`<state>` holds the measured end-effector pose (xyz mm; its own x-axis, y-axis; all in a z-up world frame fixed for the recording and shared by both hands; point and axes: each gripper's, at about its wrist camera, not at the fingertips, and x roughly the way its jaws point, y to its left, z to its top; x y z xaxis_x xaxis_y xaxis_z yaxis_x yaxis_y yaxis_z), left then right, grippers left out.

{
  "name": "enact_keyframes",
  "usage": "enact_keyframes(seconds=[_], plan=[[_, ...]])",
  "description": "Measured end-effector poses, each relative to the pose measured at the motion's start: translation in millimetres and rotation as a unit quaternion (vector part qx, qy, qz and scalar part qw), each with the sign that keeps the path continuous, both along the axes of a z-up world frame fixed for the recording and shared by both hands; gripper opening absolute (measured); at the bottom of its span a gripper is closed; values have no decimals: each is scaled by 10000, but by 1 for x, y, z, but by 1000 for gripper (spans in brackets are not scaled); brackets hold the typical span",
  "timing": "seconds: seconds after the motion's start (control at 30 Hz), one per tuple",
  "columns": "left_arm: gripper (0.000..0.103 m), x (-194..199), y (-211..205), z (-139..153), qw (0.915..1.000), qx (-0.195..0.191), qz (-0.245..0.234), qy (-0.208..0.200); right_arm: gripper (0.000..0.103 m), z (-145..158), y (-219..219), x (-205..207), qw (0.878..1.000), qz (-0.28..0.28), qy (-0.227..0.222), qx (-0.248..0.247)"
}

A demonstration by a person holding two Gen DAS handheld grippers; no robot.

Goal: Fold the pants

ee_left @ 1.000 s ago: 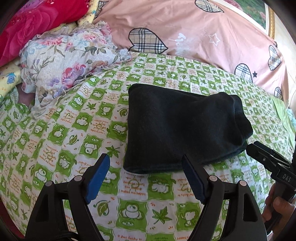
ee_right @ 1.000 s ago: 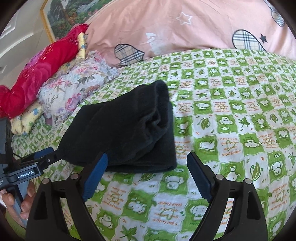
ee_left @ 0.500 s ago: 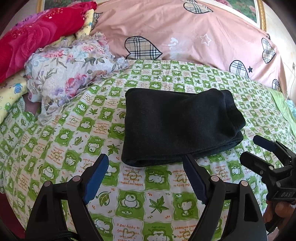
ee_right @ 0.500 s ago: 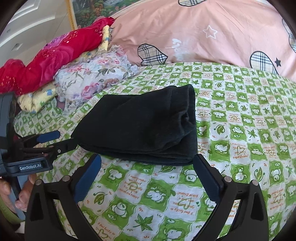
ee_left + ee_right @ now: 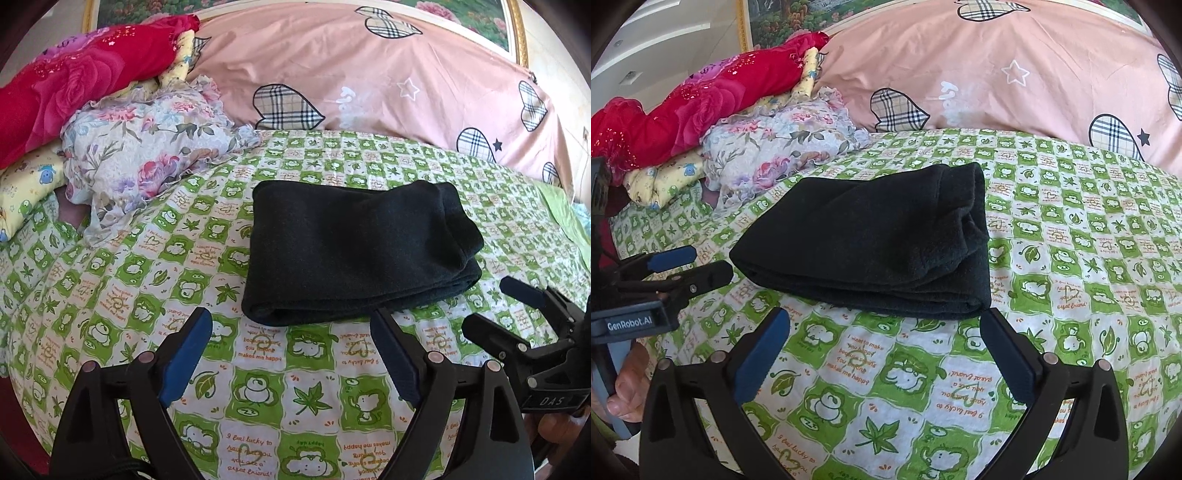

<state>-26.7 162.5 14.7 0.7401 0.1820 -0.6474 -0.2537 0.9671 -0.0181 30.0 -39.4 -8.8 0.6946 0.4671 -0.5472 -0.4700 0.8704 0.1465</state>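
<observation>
The black pants [image 5: 354, 251] lie folded into a thick rectangle on the green frog-print sheet [image 5: 258, 387], with the layered edges toward me. My left gripper [image 5: 291, 321] hovers just short of their near edge, off the cloth. Its jaws are opening and nothing is between them. In the right wrist view the pants [image 5: 871, 243] sit just beyond my right gripper [image 5: 886, 317], whose jaws are also opening and hold nothing. Each gripper shows in the other's view: the right one [image 5: 491, 306] off the right corner, the left one [image 5: 705, 264] off the left corner.
A pink duvet with plaid hearts [image 5: 369, 81] is heaped behind the pants. At the back left lie a floral cloth [image 5: 147, 147], a red rose-print blanket [image 5: 74, 85] and a yellow pillow [image 5: 26, 188]. A person's fingers [image 5: 628, 387] grip the left handle.
Both grippers have drawn back from the pants' near edge and their jaws stand wider. The right gripper has let go of the right corner. The pants lie still.
</observation>
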Motion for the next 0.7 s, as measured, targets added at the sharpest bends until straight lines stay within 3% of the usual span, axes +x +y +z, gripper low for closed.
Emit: enact_keyframes(seconds=[0.37,0.7], plan=[[91,-5,-5,-5,9995,162,-58,-277,103,-2,-2,-2,9998,-117,-141,60],[92,-2,-2,-13,9995,54,-82,-302,103,-10,-3,5,9999,-141,-48,52]])
